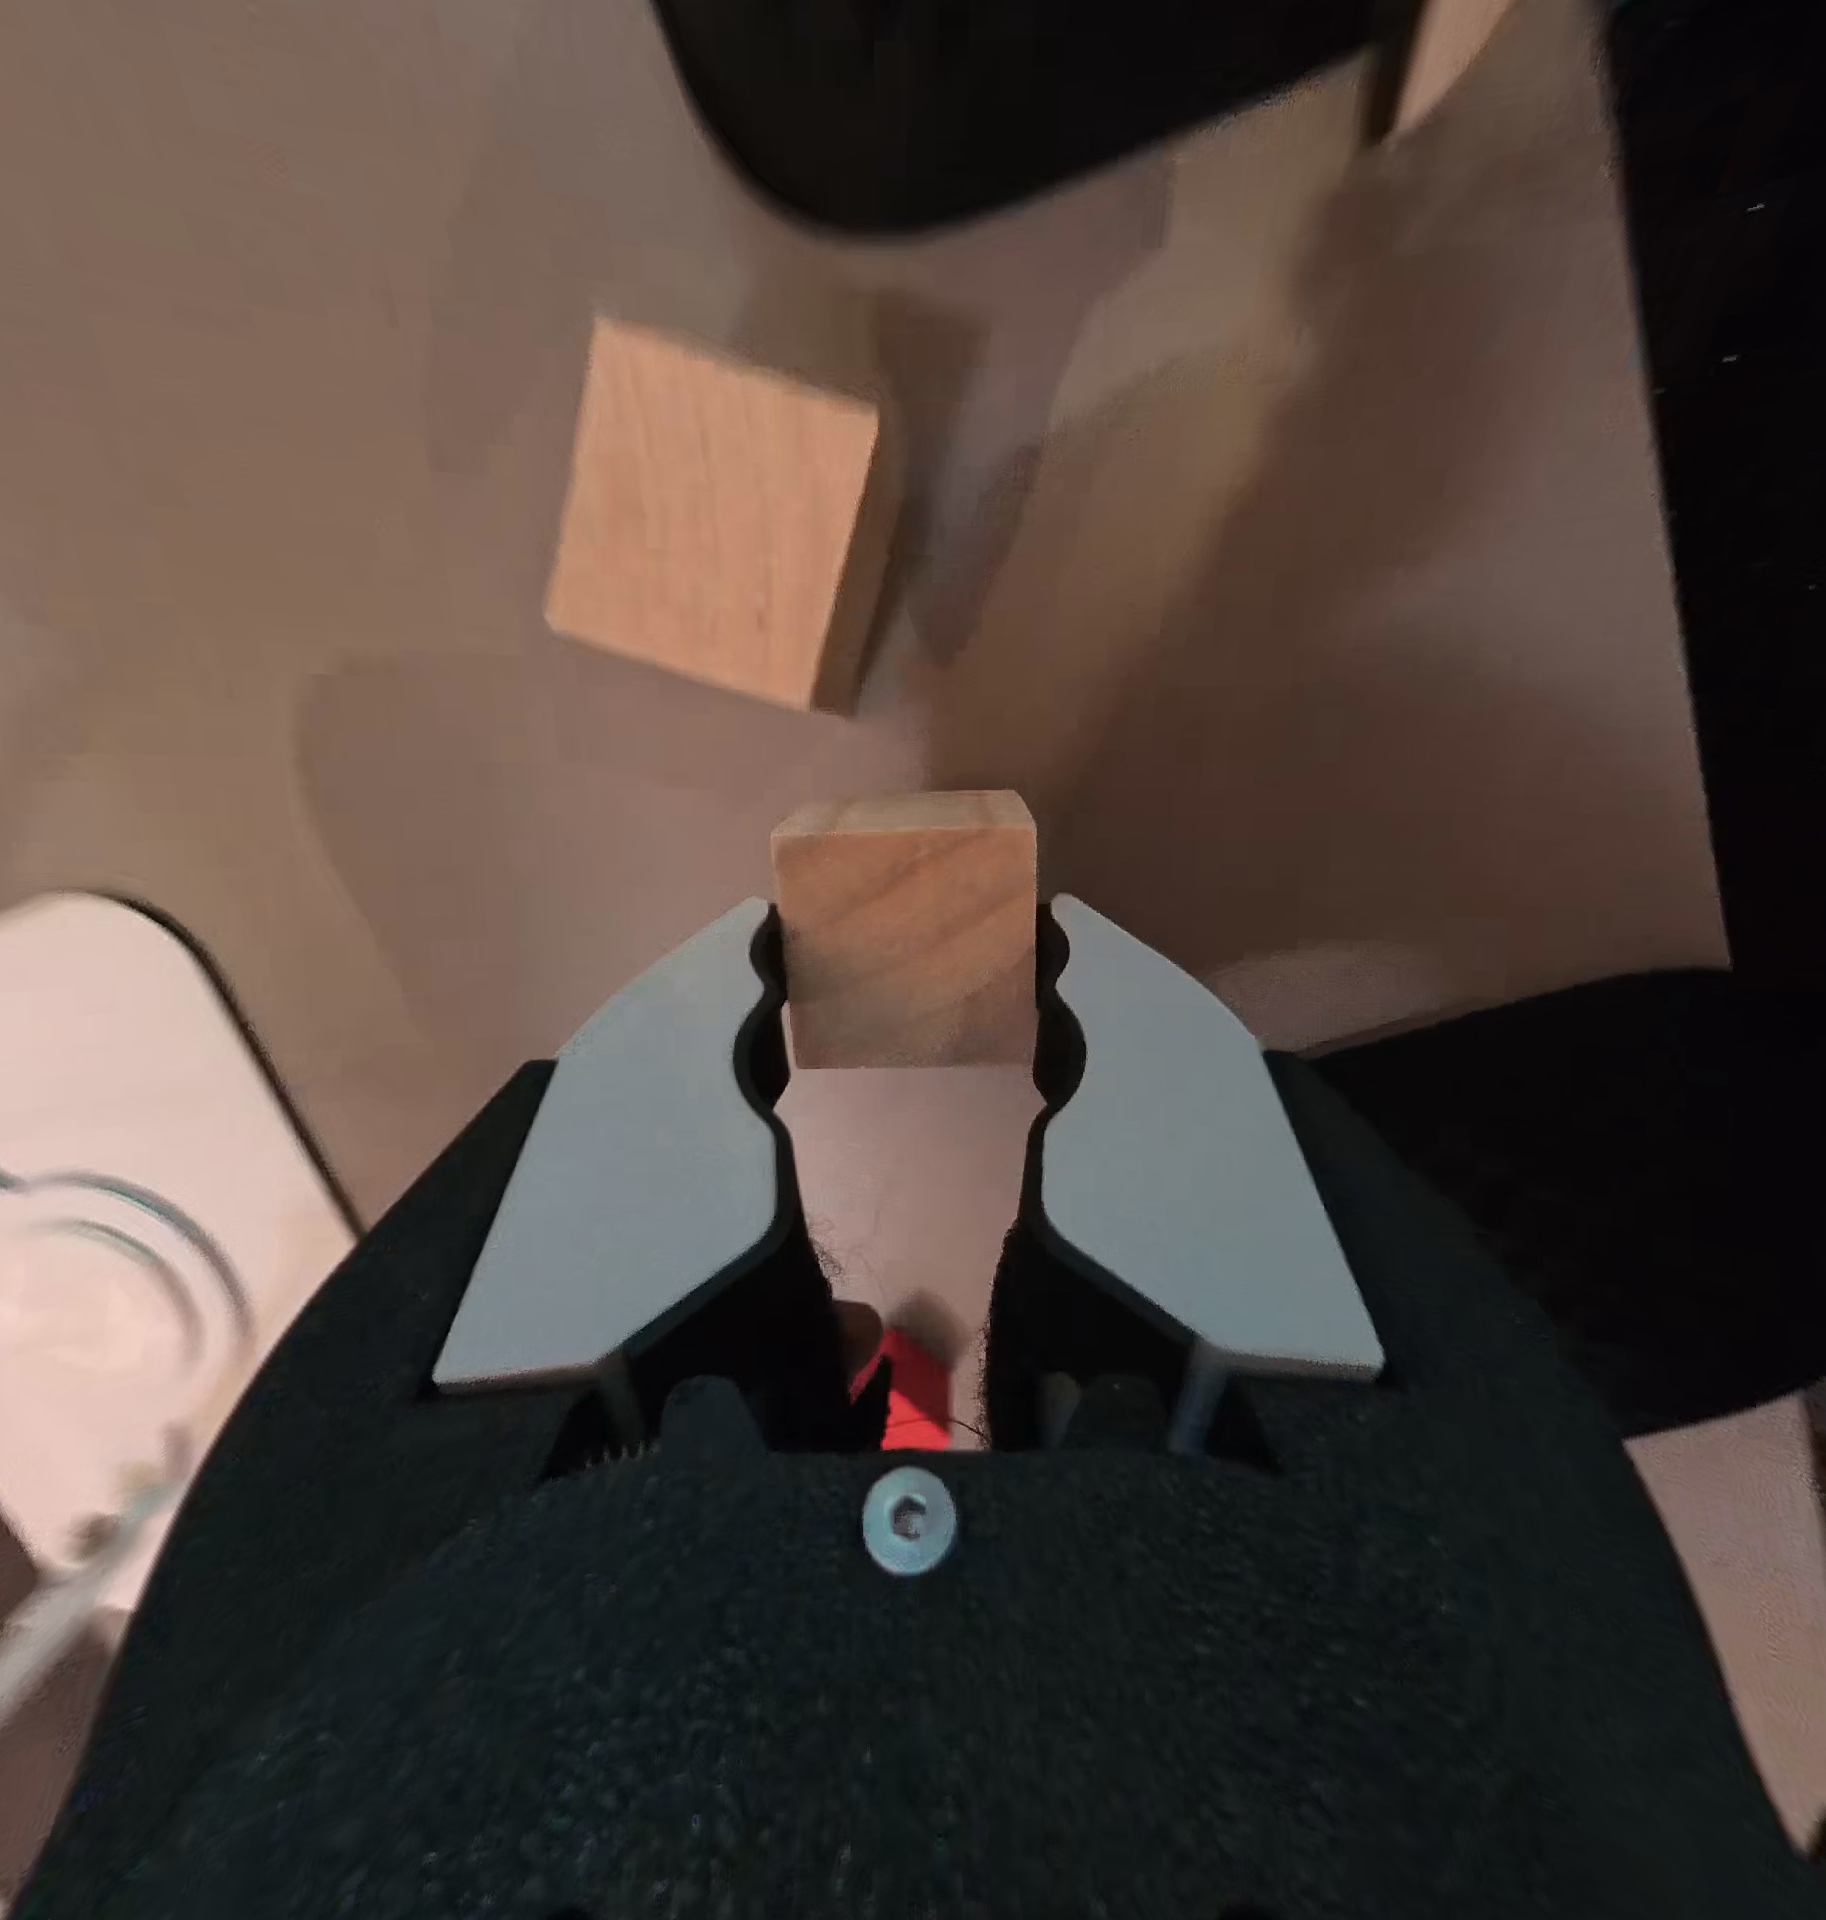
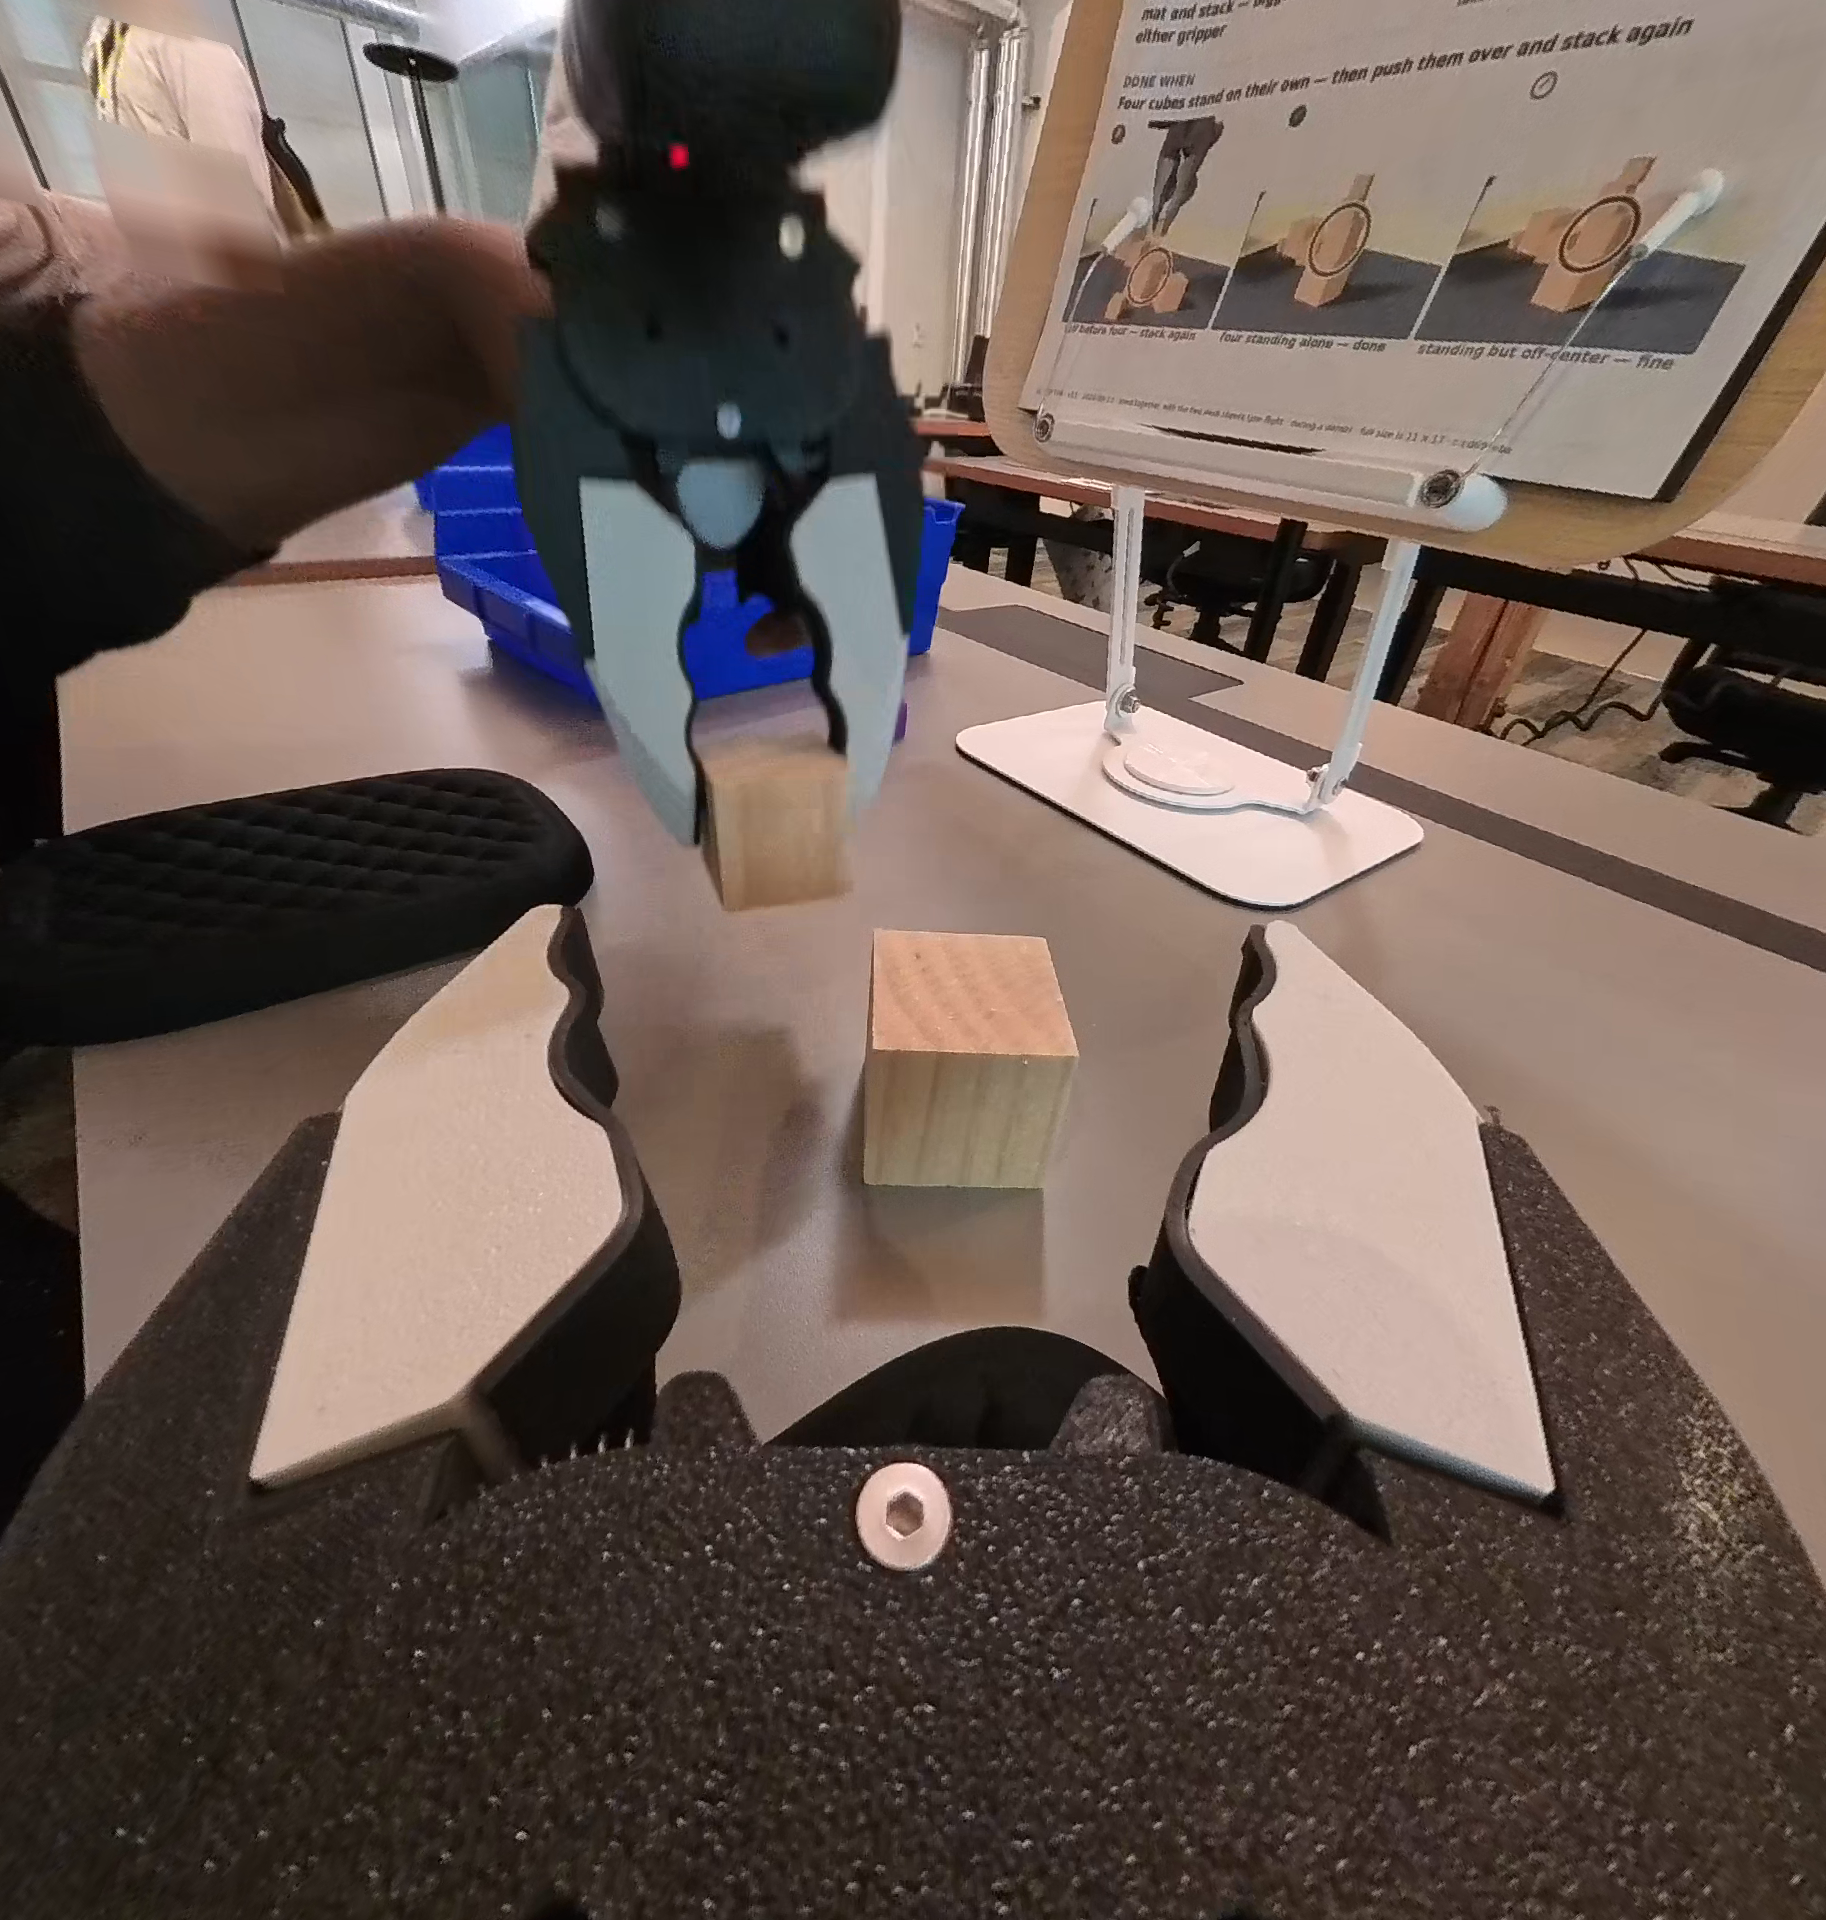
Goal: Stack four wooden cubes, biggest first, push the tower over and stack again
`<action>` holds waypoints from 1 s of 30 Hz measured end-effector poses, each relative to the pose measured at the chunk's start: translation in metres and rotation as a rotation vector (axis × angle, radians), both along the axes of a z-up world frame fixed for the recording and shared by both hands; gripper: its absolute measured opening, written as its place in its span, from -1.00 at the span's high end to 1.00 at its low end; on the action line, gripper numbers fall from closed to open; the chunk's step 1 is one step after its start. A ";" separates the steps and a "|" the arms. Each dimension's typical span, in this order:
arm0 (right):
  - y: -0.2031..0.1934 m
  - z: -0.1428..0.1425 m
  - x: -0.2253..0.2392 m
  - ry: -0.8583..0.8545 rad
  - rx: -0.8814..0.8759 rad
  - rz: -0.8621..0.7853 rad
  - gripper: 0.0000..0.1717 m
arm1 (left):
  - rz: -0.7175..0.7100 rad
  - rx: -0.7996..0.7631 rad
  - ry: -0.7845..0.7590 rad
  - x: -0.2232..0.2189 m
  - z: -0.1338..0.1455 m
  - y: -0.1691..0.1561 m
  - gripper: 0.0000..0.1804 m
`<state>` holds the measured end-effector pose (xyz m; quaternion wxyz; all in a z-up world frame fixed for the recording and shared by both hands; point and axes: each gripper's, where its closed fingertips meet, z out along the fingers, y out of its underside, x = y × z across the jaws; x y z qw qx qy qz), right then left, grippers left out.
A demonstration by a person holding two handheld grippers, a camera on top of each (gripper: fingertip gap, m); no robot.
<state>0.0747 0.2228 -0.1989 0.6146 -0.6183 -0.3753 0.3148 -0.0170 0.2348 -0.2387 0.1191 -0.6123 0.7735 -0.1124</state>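
Wooden cube (image 1: pixel 909 940): clamped in left gripper (image 1: pixel 909 977) jaws, lifted off the surface (image 2: pixel 1408 1039).
Right gripper (image 2: pixel 914 1049): jaws wide apart, bigger cube (image 2: pixel 971 1070) sitting between, untouched.
Risk: shallow tip grip, cube could probably slip.

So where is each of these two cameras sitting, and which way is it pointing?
Left wrist view: sits on the left gripper, looking down at the table; its fingers clamp a small wooden cube.
Right wrist view: sits on the right gripper, low, facing across the table; its fingers stand wide open, and a person's arm shows.
Shared: the larger wooden cube on the table, and the small one.
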 end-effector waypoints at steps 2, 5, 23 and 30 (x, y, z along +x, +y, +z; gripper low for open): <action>0.000 0.000 0.000 -0.001 -0.001 0.001 -0.32 | -0.104 0.046 -0.037 0.015 0.019 0.004 0.50; 0.000 0.000 0.000 -0.001 -0.001 0.003 -0.31 | -0.253 0.071 -0.024 0.035 0.029 0.009 0.50; 0.000 0.004 0.003 0.044 -0.017 0.016 -0.30 | -0.327 -0.003 0.090 0.068 0.002 0.020 0.50; 0.000 0.004 0.003 0.052 -0.020 0.018 -0.30 | -0.338 0.002 0.099 0.069 -0.002 0.020 0.50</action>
